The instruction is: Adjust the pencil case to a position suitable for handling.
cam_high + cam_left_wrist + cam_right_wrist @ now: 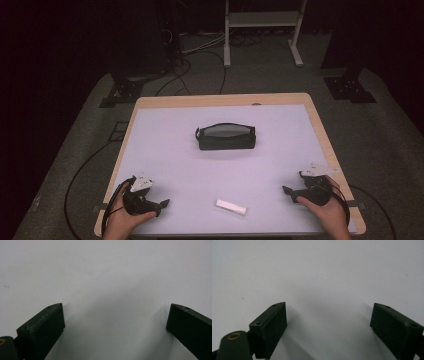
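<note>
A black pouch (226,137) with a grey top panel lies in the middle of the white table mat (170,150). A small white stick-shaped object (231,207) rests near the front edge, between the two hands. My left gripper (161,204) sits at the front left, held by a hand, and points right toward the white object. My right gripper (288,191) sits at the front right and points left. In the left gripper view the left gripper (116,308) stands wide open over bare mat. In the right gripper view the right gripper (329,306) is likewise open, nothing between its jaws.
The table has a wooden rim (320,130). Beyond it are grey floor, cables (200,60), black stand feet (350,87) and a white frame (262,30). Cables trail from both grippers off the table's sides.
</note>
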A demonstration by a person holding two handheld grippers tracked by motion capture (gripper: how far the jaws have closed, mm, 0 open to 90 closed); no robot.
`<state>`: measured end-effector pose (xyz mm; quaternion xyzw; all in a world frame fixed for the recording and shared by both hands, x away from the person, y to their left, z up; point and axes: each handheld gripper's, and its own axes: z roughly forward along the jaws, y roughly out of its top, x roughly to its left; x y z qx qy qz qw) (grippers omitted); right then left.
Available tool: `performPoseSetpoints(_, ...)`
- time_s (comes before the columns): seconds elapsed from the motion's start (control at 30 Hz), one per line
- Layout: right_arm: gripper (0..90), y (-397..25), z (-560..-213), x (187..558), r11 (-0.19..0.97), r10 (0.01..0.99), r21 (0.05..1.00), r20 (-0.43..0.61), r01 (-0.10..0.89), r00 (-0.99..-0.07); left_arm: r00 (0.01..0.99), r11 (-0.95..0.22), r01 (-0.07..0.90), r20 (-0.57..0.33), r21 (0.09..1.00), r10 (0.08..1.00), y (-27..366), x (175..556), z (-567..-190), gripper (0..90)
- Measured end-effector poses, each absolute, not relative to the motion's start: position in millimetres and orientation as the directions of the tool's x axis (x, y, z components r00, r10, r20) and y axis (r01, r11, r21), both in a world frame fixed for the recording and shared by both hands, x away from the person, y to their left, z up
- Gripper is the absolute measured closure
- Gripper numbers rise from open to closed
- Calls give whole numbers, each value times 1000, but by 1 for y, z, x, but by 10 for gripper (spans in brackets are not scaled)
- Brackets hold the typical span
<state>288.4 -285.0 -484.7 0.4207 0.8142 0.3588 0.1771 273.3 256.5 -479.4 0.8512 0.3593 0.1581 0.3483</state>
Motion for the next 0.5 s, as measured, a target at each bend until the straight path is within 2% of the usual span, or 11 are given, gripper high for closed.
performPoseSetpoints(0.27, 128, -285, -485, 288, 386, 812, 735, 16, 557, -584, 695, -496, 491, 21, 717, 718, 260, 273, -478, 69)
performPoseSetpoints(0.4, 128, -285, -485, 288, 386, 813, 734, 15, 558, -582, 713, -494, 474, 12, 729, 701, 261, 274, -476, 159)
performPoseSetpoints(0.5, 128, -285, -485, 288, 387, 812, 734, 15, 558, -583, 728, -503, 461, 13, 731, 686, 260, 275, -475, 194)
